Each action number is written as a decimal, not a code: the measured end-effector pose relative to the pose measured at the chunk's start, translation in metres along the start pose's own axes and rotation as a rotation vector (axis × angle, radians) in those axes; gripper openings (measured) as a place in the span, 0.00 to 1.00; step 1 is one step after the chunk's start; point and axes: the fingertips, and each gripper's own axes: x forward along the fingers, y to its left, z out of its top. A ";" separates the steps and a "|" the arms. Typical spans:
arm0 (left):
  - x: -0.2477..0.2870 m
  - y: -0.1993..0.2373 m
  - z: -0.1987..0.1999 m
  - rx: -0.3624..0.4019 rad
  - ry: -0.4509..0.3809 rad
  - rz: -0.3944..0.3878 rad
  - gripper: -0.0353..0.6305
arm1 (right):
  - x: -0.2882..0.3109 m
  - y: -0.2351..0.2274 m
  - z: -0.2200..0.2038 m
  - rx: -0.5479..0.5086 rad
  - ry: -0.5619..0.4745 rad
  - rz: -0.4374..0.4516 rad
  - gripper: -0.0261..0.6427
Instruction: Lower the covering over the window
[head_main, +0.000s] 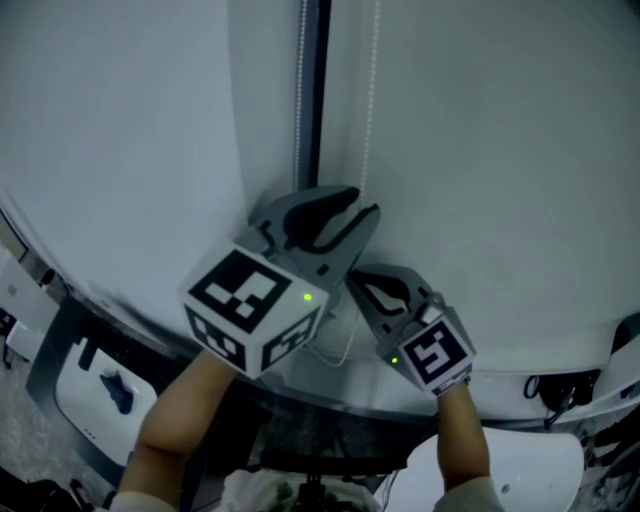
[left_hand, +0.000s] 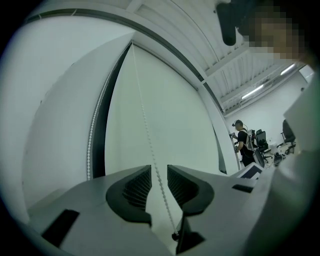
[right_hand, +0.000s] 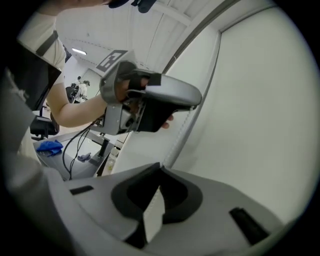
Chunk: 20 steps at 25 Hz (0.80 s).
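A white roller blind (head_main: 500, 150) covers the window, and its thin bead chain (head_main: 370, 100) hangs beside the dark frame post. My left gripper (head_main: 362, 208) is the higher one. Its jaws stand apart around the bead chain (left_hand: 145, 120), which runs through the gap of the left gripper (left_hand: 159, 172) without being pinched. Just below it, my right gripper (head_main: 353, 279) is shut on the same chain. The bead chain (right_hand: 182, 135) enters the closed tips of the right gripper (right_hand: 160, 167). A second chain strand (left_hand: 95, 130) hangs at the blind's left edge.
A dark vertical frame post (head_main: 315, 90) splits the white surfaces. Below the sill are cables (head_main: 560, 390) and a white desk (head_main: 90, 400). A blue cloth (right_hand: 49, 146) and wires (right_hand: 75, 150) lie lower left. A person (left_hand: 243, 142) stands far off at the right.
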 end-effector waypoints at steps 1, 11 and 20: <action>0.000 0.001 0.002 0.001 -0.004 0.005 0.19 | -0.001 0.002 -0.004 0.004 0.005 0.004 0.05; 0.004 0.001 0.012 0.102 -0.015 0.034 0.14 | 0.001 0.023 -0.022 0.100 -0.006 0.033 0.05; -0.002 -0.006 0.017 0.211 -0.025 0.093 0.09 | 0.006 0.019 -0.025 0.035 0.051 0.036 0.06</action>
